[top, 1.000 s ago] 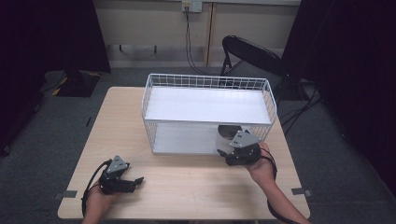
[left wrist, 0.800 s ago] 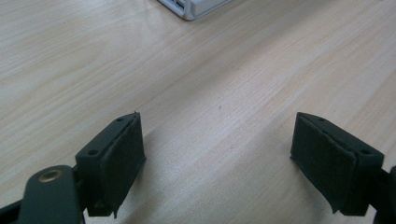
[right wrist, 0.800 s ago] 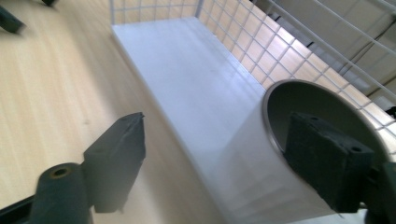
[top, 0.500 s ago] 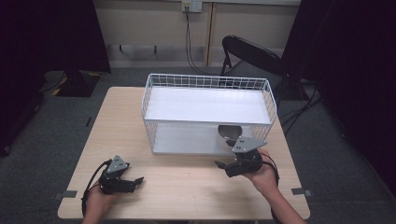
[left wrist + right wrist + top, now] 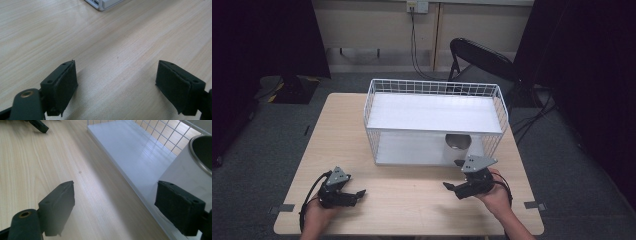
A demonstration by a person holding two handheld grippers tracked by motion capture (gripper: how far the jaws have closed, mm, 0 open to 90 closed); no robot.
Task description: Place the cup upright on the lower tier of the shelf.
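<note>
The white cup [image 5: 457, 145] bears no readable label. It stands upright, mouth up, on the lower shelf of the wire rack [image 5: 434, 87], at its right end. The right gripper [image 5: 452, 187] sits just in front on the tabletop [image 5: 412, 200], jaws having just opened, spread, nothing between them. The left gripper [image 5: 359, 193] rests with jaws spread too

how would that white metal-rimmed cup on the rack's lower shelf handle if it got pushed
The white cup with a metal rim stands upright on the smooth white lower shelf, so it would probably slide. It looks rigid and fairly light. Tipped over, its round body would likely roll.
</note>
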